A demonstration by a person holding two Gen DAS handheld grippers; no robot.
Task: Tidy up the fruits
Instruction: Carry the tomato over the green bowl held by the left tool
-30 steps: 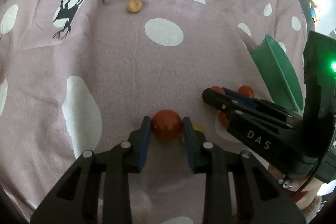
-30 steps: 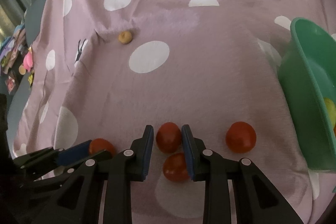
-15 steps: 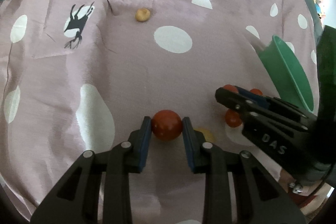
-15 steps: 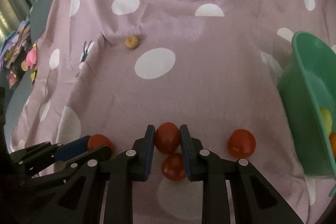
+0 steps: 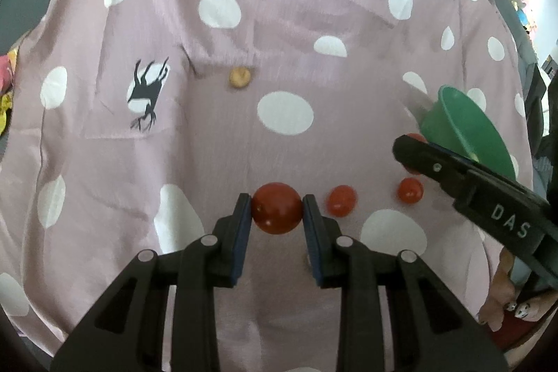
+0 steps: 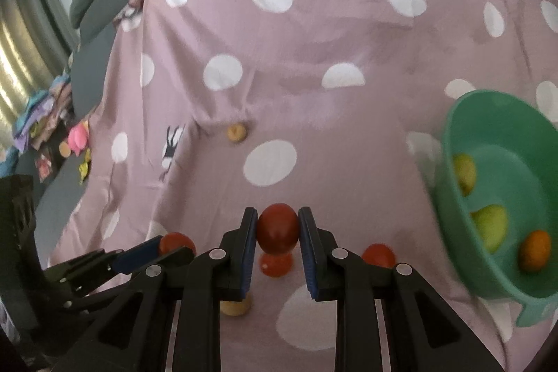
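Lifted clear of the dotted bedspread (image 5: pixel 244 145) since a second ago. Left claw (image 5: pixel 277 210) clenched on one tomato (image 5: pixel 277 213), right claw (image 6: pixel 278 225), lettered "DAS", on another tomato (image 6: pixel 278 229) beside the green bowl (image 6: pixel 453 135).

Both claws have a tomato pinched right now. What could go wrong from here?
1. Each tomato, left and right, is held only at the fingertips, so a jolt might let it slip and roll across the sloping spotted cloth.
2. The green bowl appears tilted and already holds fruit; a clumsy drop might tip it.
3. Squeezing too hard could bruise the tomatoes.
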